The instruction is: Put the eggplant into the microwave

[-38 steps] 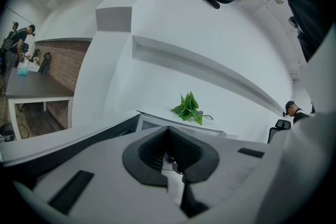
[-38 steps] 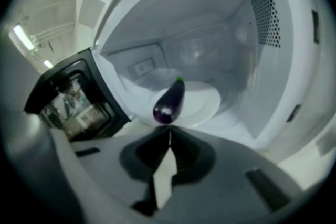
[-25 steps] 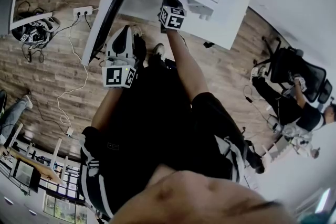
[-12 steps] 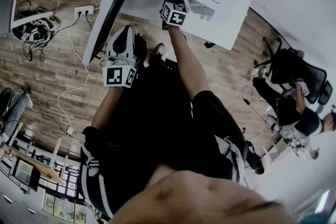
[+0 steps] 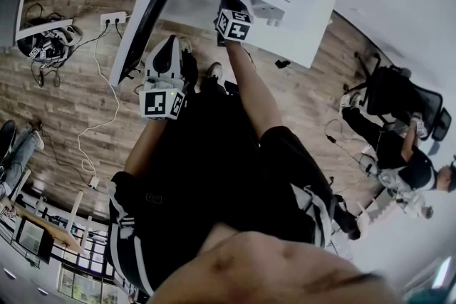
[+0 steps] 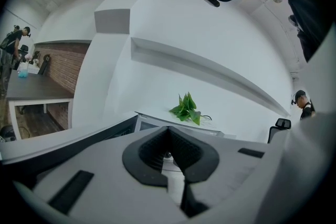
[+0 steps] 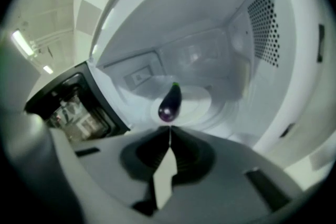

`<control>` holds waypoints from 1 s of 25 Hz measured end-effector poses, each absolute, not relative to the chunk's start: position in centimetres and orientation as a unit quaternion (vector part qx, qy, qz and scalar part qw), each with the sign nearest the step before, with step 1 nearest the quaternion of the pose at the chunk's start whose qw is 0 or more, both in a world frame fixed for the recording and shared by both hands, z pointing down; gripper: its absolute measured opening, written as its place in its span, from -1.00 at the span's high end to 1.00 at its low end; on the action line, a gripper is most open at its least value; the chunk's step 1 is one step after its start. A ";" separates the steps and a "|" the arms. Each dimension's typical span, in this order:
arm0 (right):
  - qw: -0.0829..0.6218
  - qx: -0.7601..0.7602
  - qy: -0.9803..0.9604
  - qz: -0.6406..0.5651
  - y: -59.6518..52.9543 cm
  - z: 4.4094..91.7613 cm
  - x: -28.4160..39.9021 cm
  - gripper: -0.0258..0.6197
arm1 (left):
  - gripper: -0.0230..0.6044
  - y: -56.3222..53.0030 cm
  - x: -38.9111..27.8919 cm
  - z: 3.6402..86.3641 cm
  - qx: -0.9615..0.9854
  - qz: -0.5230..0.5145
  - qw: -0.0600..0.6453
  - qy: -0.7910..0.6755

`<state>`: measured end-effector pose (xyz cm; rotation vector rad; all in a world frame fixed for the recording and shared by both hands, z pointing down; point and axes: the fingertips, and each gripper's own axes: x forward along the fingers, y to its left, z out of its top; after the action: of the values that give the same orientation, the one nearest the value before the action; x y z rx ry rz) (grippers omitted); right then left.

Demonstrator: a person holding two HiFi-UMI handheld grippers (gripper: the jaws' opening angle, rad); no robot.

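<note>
White microwave walls surround the eggplant, which lies on the turntable just beyond the clenched, empty right claw. Left claw is clenched, empty. Clipped on withdrawal, the eggplant could roll out.

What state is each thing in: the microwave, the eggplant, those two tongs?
microwave door: open.
eggplant: lying inside on the glass plate, free of the tongs.
left tongs: shut, empty.
right tongs: shut, empty, pointing at the eggplant.
</note>
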<state>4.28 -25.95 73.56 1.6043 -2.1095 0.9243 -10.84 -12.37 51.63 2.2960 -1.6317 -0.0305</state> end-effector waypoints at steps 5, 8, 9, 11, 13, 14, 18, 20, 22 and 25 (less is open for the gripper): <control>0.151 0.559 -0.750 0.320 -24.1 71.5 5.1 0.82 | 0.82 -11.4 -9.2 50.7 0.810 -0.018 0.148 -0.567; 0.142 0.553 -0.758 0.316 -22.4 69.7 5.8 0.82 | 0.82 -10.3 -8.0 49.9 0.813 -0.019 0.136 -0.565; 0.140 0.551 -0.761 0.312 -21.8 69.0 6.1 0.82 | 0.82 -9.9 -7.7 49.7 0.814 -0.019 0.131 -0.566; 0.137 0.547 -0.769 0.299 -20.7 67.6 6.8 0.82 | 0.82 -9.2 -7.1 49.1 0.812 -0.019 0.121 -0.570; 0.136 0.544 -0.777 0.287 -19.6 66.3 7.5 0.82 | 0.82 -8.4 -6.6 48.6 0.810 -0.019 0.112 -0.575; 0.135 0.541 -0.780 0.284 -18.9 65.7 7.9 0.82 | 0.82 -7.9 -6.2 48.4 0.809 -0.018 0.107 -0.577; 0.131 0.523 -0.796 0.276 -16.0 63.5 9.0 0.82 | 0.82 -5.1 -4.5 48.0 0.805 -0.008 0.096 -0.585; 0.128 0.515 -0.804 0.269 -14.7 62.3 9.4 0.82 | 0.82 -3.8 -3.8 47.8 0.803 -0.005 0.096 -0.588; 0.126 0.510 -0.810 0.260 -13.3 61.2 9.8 0.82 | 0.82 -2.7 -3.1 47.7 0.804 0.001 0.089 -0.588; 0.117 0.506 -0.820 0.241 -11.2 59.5 10.4 0.82 | 0.82 -1.3 -2.6 47.6 0.803 0.009 0.080 -0.590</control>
<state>10.36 -11.16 59.49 1.4824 -2.3995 0.7048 -2.64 -1.30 47.55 2.4024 -1.7637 0.0284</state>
